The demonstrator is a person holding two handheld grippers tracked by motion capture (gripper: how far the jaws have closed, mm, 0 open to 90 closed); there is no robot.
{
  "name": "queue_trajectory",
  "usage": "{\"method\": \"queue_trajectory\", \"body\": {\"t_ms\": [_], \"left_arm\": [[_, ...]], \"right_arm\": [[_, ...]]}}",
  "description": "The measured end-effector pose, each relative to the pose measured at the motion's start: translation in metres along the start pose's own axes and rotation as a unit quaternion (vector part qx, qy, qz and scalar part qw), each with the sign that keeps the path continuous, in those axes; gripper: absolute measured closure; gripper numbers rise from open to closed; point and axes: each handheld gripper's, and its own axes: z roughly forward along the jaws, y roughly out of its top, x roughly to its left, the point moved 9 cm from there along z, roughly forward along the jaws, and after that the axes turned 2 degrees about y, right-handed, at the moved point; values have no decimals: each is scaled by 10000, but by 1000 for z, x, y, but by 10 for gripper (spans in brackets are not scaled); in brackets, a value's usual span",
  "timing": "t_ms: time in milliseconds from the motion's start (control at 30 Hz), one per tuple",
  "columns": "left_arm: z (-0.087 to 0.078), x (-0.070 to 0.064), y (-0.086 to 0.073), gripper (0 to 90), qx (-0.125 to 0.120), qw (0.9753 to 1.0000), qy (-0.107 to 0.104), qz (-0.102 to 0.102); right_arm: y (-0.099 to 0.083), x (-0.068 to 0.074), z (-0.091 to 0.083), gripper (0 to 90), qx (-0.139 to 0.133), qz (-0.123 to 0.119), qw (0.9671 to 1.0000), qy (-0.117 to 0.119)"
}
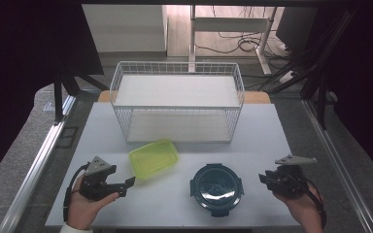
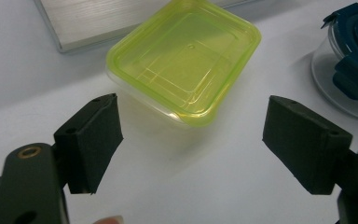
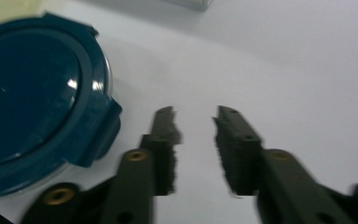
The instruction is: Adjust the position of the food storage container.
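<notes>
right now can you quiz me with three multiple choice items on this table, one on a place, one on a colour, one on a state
1. Where does the yellow-green container lie?
A. inside the basket
B. on the table in front of the white wire basket
C. on top of the round container

2. What colour is the lid of the round container?
A. dark blue
B. red
C. white

3. How do the jaws of the left gripper stand?
A. shut on the yellow-green container
B. shut on nothing
C. open, with the container beyond them, untouched

Answers: 1 B, the high view shows it on the table surface just in front of the basket. 2 A, the high view and the right gripper view show a dark blue clip lid. 3 C, the left gripper view shows a wide gap between the pads and bare table between them.
</notes>
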Motion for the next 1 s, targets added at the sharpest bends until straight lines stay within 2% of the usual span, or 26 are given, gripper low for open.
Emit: {"method": "queue_trajectory", "body": {"t_ms": [67, 167, 267, 533, 733, 800, 867, 1000], "left_arm": [[1, -1, -1, 190, 32, 10000, -13, 12], [4, -3, -2, 189, 104, 9999, -8, 37], [7, -3, -5, 190, 192, 9998, 62, 52], [11, -8, -6, 185, 230, 9997, -22, 67], [10, -7, -6, 178, 227, 9997, -16, 37], [10, -7, -6, 174, 229, 9997, -8, 19], [11, -7, -6, 169, 233, 9997, -7, 17], [12, -8, -7, 165, 257, 9997, -13, 24]], "right_arm": [[-4, 1, 3, 805, 190, -30, 9998, -70], [-8, 1, 10, 875, 456, -142, 9987, -166], [-10, 6, 18, 888, 580, -227, 9980, -128], [-16, 23, 44, 891, 928, -391, 9949, 89], [-16, 35, 53, 892, 1048, -508, 9930, 195], [-16, 42, 54, 892, 1012, -520, 9926, 427], [-15, 42, 55, 893, 1013, -591, 9925, 351], [-15, 41, 56, 894, 976, -610, 9925, 407]]}}
